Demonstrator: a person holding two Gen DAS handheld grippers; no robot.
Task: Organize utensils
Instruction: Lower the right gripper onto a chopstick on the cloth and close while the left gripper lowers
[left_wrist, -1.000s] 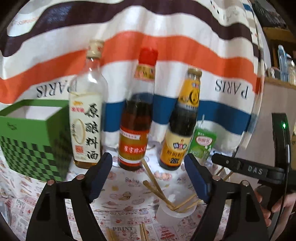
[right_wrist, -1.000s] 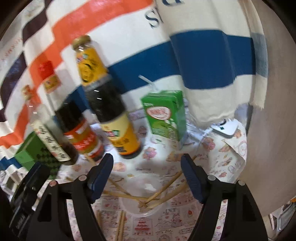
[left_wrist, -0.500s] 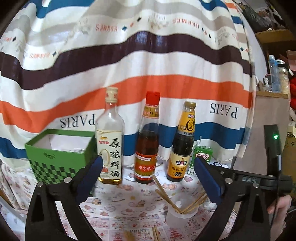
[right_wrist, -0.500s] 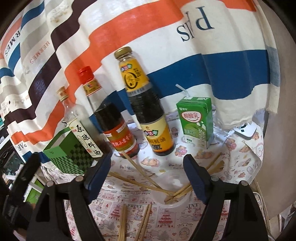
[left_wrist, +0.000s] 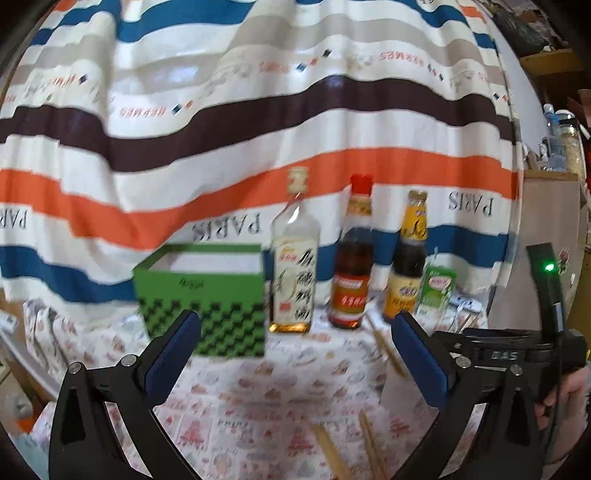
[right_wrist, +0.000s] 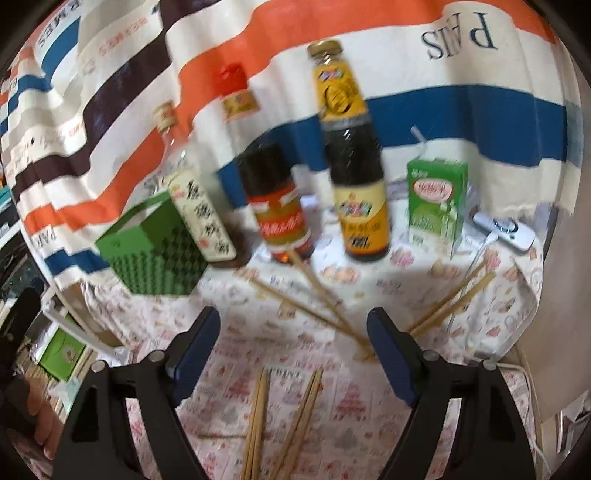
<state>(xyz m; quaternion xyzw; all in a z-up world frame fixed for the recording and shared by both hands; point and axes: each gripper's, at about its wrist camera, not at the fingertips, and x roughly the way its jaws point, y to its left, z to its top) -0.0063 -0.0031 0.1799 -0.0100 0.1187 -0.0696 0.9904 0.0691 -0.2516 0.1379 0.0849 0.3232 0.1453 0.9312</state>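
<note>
Wooden chopsticks (right_wrist: 314, 291) stick out of a clear plastic cup (right_wrist: 364, 350) on the patterned tablecloth, fanning left and right. Two more pairs of chopsticks (right_wrist: 280, 417) lie flat on the cloth in front, between my right gripper's jaws. My right gripper (right_wrist: 293, 354) is open and empty above them. My left gripper (left_wrist: 295, 354) is open and empty, held back from the table; loose chopsticks (left_wrist: 365, 443) show low in its view. The right gripper's body (left_wrist: 517, 354) shows at the right of the left wrist view.
A green checkered box (left_wrist: 203, 295) stands at the left, open on top. Three sauce bottles (left_wrist: 351, 254) stand in a row, with a green drink carton (left_wrist: 437, 291) to their right. A striped cloth hangs behind. A white device (right_wrist: 506, 229) lies at the table's right edge.
Both grippers have pulled back and up from the table, so the bottles and cup look smaller. The left view has turned left, bringing the green box toward centre. Both stay open.
</note>
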